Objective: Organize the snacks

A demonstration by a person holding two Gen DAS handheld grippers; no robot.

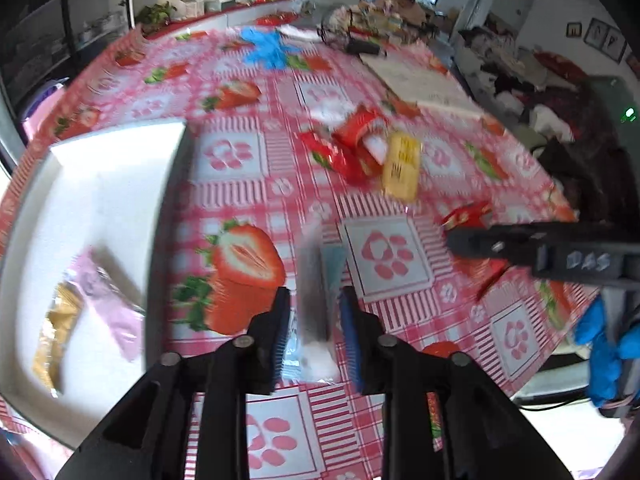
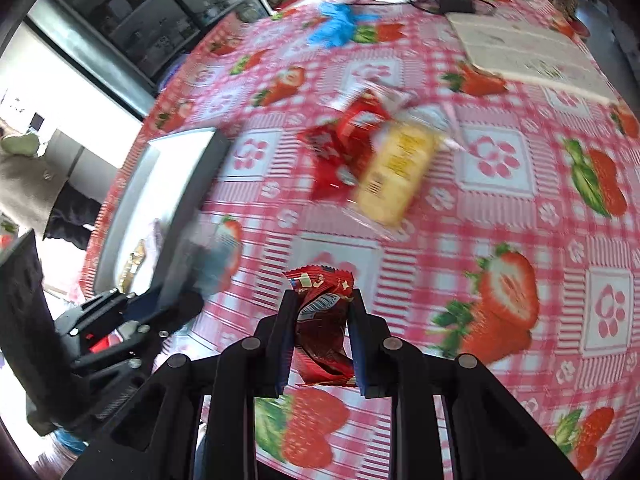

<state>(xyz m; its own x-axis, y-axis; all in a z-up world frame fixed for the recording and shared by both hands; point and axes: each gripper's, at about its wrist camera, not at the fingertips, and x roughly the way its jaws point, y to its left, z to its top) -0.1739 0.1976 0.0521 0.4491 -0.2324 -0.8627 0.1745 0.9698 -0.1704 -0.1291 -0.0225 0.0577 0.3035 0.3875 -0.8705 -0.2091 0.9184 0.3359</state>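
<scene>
The left gripper [image 1: 315, 320] frames a blurred silver-and-blue packet [image 1: 320, 304] between its blue pads; a gap shows on each side of the packet, so the jaws stand slightly apart and do not press on it. The packet is over the strawberry tablecloth [image 1: 248, 168], just right of the white tray [image 1: 100, 184]. In the tray's near end lie a pink packet [image 1: 108, 300] and a yellow-brown packet [image 1: 56, 332], touching each other.

The right gripper [image 2: 324, 320] is pinched on a red packet [image 2: 322, 320], which stands upright between its fingers, its crimped top above the fingertips. In the left wrist view this gripper reaches in from the right edge, and a blue-gloved hand [image 1: 604, 344] shows below it.

Farther out, mid-table, a heap of red packets [image 1: 352, 140] lies with a yellow packet [image 1: 402, 164] against its right side. A blue glove [image 1: 268, 48] lies at the far end, left of a white board [image 1: 424, 80].
</scene>
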